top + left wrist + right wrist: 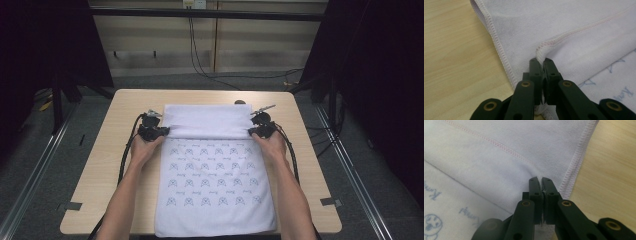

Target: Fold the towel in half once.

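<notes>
There the white towel lay, long on the wooden table, its near end hanging just over the front edge and its printed side up, rows of small blue drawings running across it. The far end was folded back toward the person, a plain white band lying over the printed part.

The left gripper sat at the left end of that fold, and its jaws were pressed together on the cloth. In the left gripper view, a stitched hem bunched up right at the tips of the left gripper, pinched fast, with bare wood off to the side.

The right gripper mirrored it at the fold's right end. The right gripper view showed the right gripper squeezed on a little peak of cloth, the towel's stitched edge just beside it and table beyond.

Both hands, left hand and right hand, rested low at the towel's sides, forearms coming in from the near edge, cables trailing back along them.
</notes>
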